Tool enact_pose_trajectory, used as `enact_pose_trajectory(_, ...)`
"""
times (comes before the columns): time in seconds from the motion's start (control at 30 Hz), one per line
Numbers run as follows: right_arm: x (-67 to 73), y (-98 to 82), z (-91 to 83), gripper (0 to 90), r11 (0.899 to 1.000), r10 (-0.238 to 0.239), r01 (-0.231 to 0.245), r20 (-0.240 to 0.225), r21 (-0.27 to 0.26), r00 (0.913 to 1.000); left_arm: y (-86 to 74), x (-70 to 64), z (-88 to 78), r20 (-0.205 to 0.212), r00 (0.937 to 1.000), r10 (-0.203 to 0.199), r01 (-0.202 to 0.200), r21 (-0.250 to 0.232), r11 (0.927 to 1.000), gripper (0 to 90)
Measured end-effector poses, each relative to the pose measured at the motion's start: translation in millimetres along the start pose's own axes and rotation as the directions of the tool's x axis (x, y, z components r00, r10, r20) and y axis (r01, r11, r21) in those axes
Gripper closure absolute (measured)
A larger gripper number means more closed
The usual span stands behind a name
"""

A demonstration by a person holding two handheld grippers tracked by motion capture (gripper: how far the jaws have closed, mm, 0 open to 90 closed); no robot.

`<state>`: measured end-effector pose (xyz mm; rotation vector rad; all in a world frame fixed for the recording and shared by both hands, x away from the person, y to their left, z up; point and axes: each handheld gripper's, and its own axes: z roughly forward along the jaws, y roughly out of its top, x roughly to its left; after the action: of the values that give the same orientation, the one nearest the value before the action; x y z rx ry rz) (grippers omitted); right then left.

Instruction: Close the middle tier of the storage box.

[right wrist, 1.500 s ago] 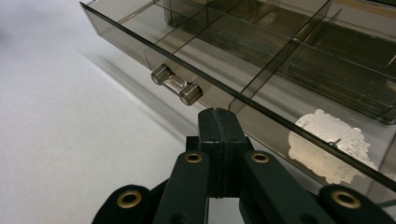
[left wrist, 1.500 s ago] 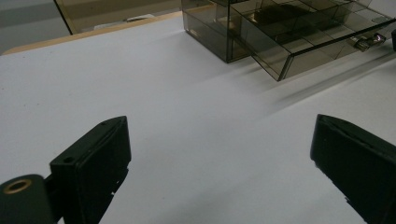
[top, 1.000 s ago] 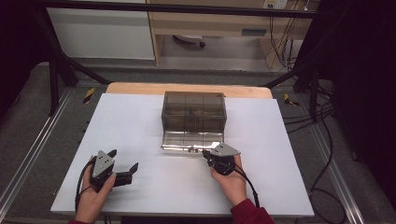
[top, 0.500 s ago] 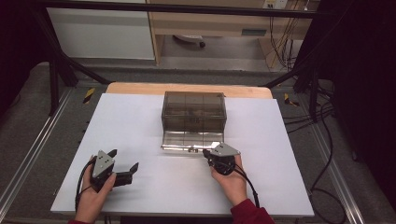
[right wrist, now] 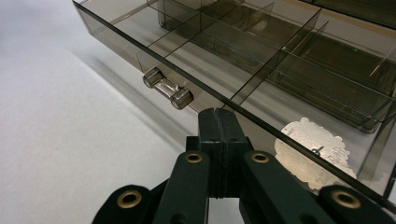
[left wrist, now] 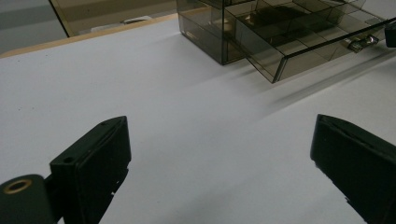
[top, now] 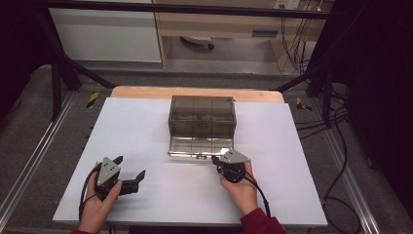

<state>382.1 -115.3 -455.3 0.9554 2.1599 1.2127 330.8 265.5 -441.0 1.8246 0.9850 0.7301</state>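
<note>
Looking down from the high view, a smoked transparent plastic drawer cabinet (top: 202, 118) stands at the centre of the white table (top: 146, 126), its bottom drawer (top: 199, 146) pulled out. Lower left, the left gripper (top: 129, 167) rests with jaws spread; the right gripper (top: 215, 160) sits at the drawer's front.

Left gripper view: jaws wide apart, nothing between them, cabinet upper right.

Right gripper view: jaws pressed together, empty, tips just below the drawer's front rim, right of its clear handle (right wrist: 168, 88).
</note>
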Motion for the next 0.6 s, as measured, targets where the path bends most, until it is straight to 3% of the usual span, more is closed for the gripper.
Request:
enact_pose_trajectory(0.03, 0.0, 0.1, 0.2, 90.0, 1.0, 0.002, -0.002, -0.002, -0.001, 1.0, -0.5, -1.5, -1.2, 0.002, 0.9998, -0.021, 0.021, 0.012, 0.9997, 5.3)
enact_pose_trajectory(0.07, 0.3, 0.1, 0.9, 90.0, 1.0, 0.003, -0.003, -0.002, 0.0, 1.0, 0.0, 0.1, -0.8, -0.003, 1.0, -0.001, 0.001, -0.001, 1.0, 5.3)
enact_pose_trajectory(0.6, -0.1, 7.0, 3.5, 90.0, 1.0, -0.004, 0.004, -0.002, -0.003, 1.0, -0.7, 0.2, -0.7, -0.004, 1.0, -0.002, 0.002, 0.003, 1.0, 5.3)
